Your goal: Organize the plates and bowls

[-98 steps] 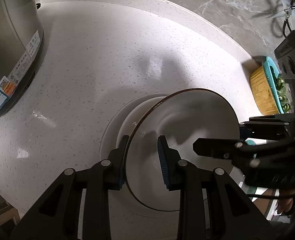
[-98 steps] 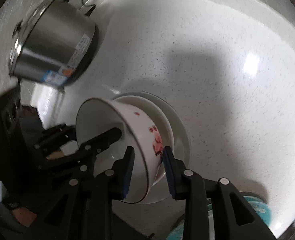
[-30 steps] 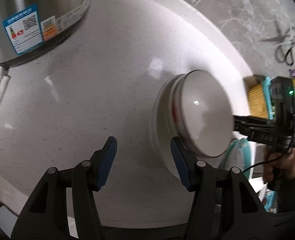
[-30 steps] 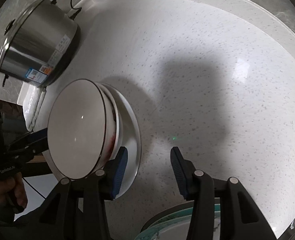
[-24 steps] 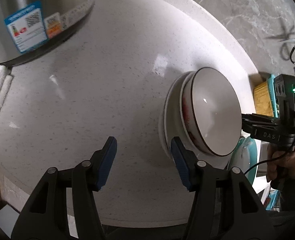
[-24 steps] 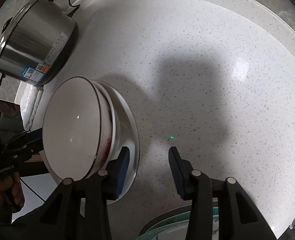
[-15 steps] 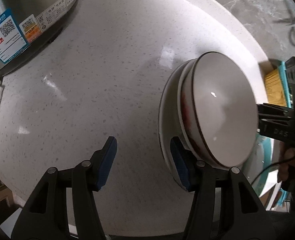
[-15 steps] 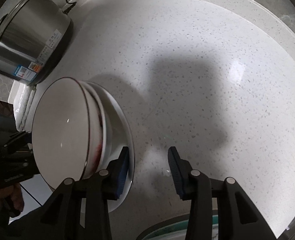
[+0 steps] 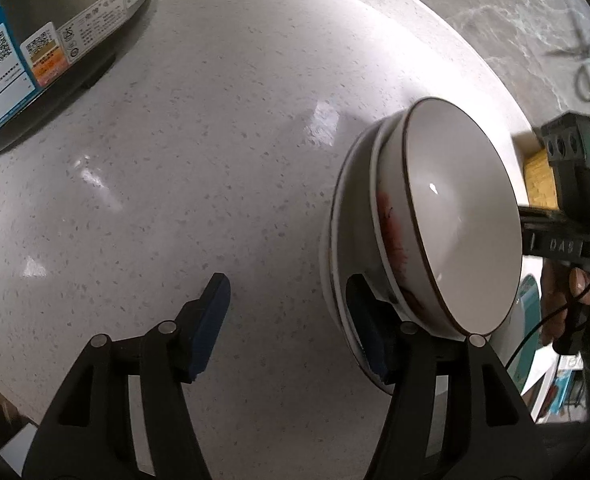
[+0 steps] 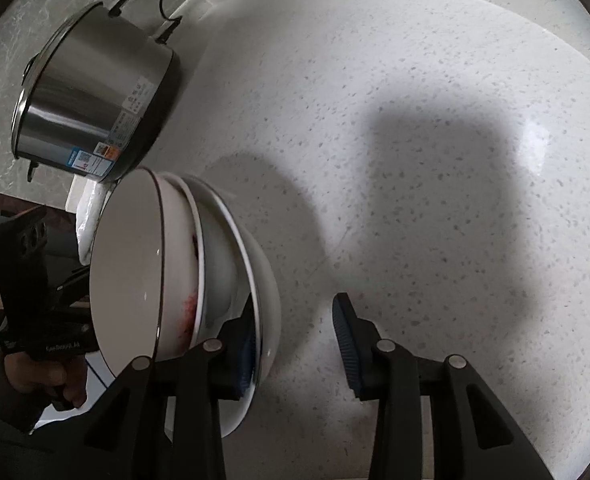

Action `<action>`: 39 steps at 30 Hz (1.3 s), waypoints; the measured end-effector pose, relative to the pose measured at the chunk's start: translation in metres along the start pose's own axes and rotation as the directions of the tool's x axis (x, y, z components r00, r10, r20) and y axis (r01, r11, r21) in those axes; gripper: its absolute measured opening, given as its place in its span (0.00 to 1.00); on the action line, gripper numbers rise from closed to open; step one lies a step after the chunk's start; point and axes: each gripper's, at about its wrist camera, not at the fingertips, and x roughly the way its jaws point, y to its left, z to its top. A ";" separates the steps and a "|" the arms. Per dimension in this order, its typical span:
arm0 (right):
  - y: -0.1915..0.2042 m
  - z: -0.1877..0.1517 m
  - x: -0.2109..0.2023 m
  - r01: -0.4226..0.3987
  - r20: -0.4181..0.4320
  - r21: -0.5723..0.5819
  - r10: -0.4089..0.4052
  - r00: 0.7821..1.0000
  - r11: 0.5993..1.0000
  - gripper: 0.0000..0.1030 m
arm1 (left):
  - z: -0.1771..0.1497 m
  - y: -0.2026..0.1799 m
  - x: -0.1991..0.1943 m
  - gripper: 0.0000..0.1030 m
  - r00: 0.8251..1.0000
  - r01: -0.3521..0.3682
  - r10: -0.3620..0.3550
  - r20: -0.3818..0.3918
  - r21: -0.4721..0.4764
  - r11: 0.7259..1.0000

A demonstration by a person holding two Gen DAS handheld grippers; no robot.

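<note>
You hold one hand-held gripper on each side of a stack of dishes on the white speckled counter (image 9: pixel 223 184). The stack consists of a wide white plate (image 9: pixel 337 240) at the bottom, a bowl with red markings (image 9: pixel 389 232) in it, and a dark-rimmed bowl (image 9: pixel 455 216) nested on top.

Left hand-held gripper (image 9: pixel 291 320): the jaws stand about half open and have just been opening. The stack lies at the right finger. That finger's blue pad sits at the plate's rim, under the bowls; whether it touches cannot be told. The other finger stands clear over bare counter. Nothing is clamped.

Right hand-held gripper (image 10: pixel 295 344): the jaws stand partly open and have just been closing. The stack lies at the left finger, whose pad sits against the plate's edge (image 10: pixel 261 312). The other finger stands apart over bare counter. Nothing lies between the pads.

This mirrored placement suggests that you are bracketing the plate from opposite sides, either to steady the stack or to take the rim. The nesting keeps the bowls centred, so the plate can carry them as one unit.

A steel cooker (image 10: pixel 95 108) stands well beyond the stack, to the far left of both hand-held grippers.
</note>
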 end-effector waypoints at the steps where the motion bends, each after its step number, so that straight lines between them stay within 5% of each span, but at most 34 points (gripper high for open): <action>1: -0.003 0.002 0.001 -0.012 -0.010 0.021 0.012 1.000 1.000 0.37 | 0.003 0.000 0.001 0.57 1.000 0.004 -0.004 -0.005 -0.004 1.000; 7: -0.013 0.007 0.003 -0.087 -0.028 0.100 0.091 0.995 0.991 0.29 | 0.010 -0.004 0.000 0.55 0.999 -0.007 0.008 -0.033 0.034 0.999; 8: -0.013 0.006 0.003 -0.097 -0.032 0.101 0.101 0.994 0.990 0.20 | 0.011 -0.005 0.001 0.54 0.999 -0.007 0.008 -0.033 0.034 0.999; 13: -0.002 0.004 0.006 -0.102 -0.034 0.081 0.105 0.994 0.991 0.15 | 0.021 -0.014 -0.001 0.13 0.997 0.071 -0.071 -0.025 0.040 0.997; 25: -0.002 0.001 -0.001 -0.071 -0.004 0.120 0.072 0.997 0.990 0.15 | 0.030 -0.010 0.001 0.10 0.998 0.070 -0.069 -0.006 0.076 0.995; 39: 0.000 -0.023 -0.039 -0.047 0.087 0.185 0.031 0.996 0.982 0.15 | 0.040 -0.054 -0.008 0.10 0.994 0.108 -0.107 -0.013 0.181 0.978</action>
